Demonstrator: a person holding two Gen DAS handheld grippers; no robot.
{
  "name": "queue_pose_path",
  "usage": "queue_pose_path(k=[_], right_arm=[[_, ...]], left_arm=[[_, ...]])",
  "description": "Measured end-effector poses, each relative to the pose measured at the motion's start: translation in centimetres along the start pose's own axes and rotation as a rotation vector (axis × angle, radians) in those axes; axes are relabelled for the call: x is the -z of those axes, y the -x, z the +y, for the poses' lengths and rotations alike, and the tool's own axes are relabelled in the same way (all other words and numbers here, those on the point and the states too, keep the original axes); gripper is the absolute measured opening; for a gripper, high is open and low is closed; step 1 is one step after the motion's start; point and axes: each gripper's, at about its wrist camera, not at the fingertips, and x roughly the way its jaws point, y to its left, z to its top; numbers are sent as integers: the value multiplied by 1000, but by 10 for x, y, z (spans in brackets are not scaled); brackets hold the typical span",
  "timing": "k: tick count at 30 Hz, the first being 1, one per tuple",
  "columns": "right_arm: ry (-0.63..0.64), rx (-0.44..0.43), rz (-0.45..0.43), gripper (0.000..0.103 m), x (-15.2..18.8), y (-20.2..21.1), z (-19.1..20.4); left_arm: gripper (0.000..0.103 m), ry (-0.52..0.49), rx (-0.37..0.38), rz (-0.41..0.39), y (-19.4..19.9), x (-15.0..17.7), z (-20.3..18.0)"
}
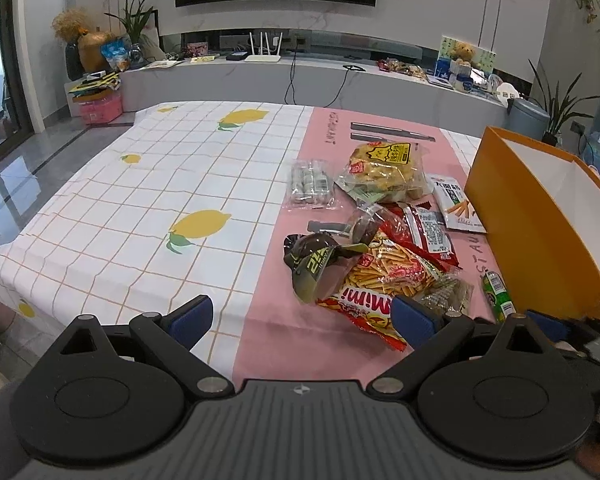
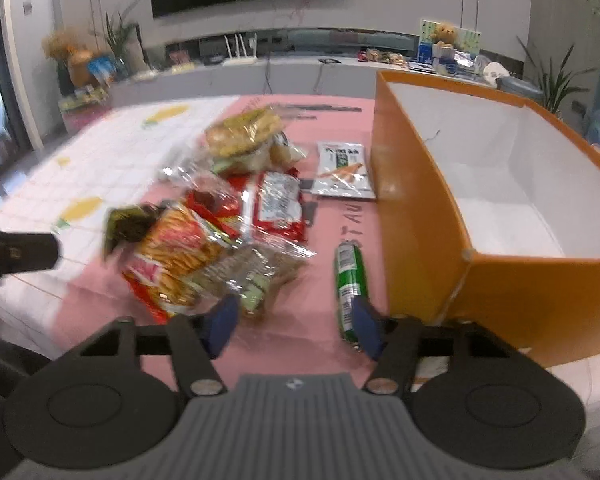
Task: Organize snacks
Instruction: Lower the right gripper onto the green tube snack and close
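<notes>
Left wrist view: left gripper [image 1: 302, 322] at bottom centre, jaws spread wide, nothing pinched; snack pile [image 1: 384, 236] right of centre on pink cloth [image 1: 284, 240]; orange box [image 1: 540, 216] at right edge.

Right wrist view, blurred: right gripper [image 2: 292, 326] jaws half spread, empty; green tube [image 2: 350, 286] touching right pad, beside box.

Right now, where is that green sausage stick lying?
The green sausage stick lies on the pink cloth just left of the orange box, with the clear packet of brown snacks on its other side, near the right tool's finger.

Snack pile [image 2: 220, 232] motion-blurred
</notes>
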Motion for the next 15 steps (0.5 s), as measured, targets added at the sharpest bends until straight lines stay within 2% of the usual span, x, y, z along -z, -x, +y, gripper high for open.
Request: queue_pose_path(k=[3,6,10,11,14,15], right_arm=[[17,52,-3,39,2,-11,5],[29,131,-48,35,6,-16,11],[43,221,-88,34,13,-19,18],[51,234,-96,32,14,-19,19],[82,268,-116,15,17,-18,24],[86,281,-125,15,19,-16,25]], left_arm=[[103,1,9,13,-2,0,-1],[103,2,7,14,-2,1,-1],[103,14,10,21,-3,1,-1],[103,15,11,24,-3,1,-1],[103,17,11,29,-4,1,-1],[103,17,10,30,-4,1,-1]])
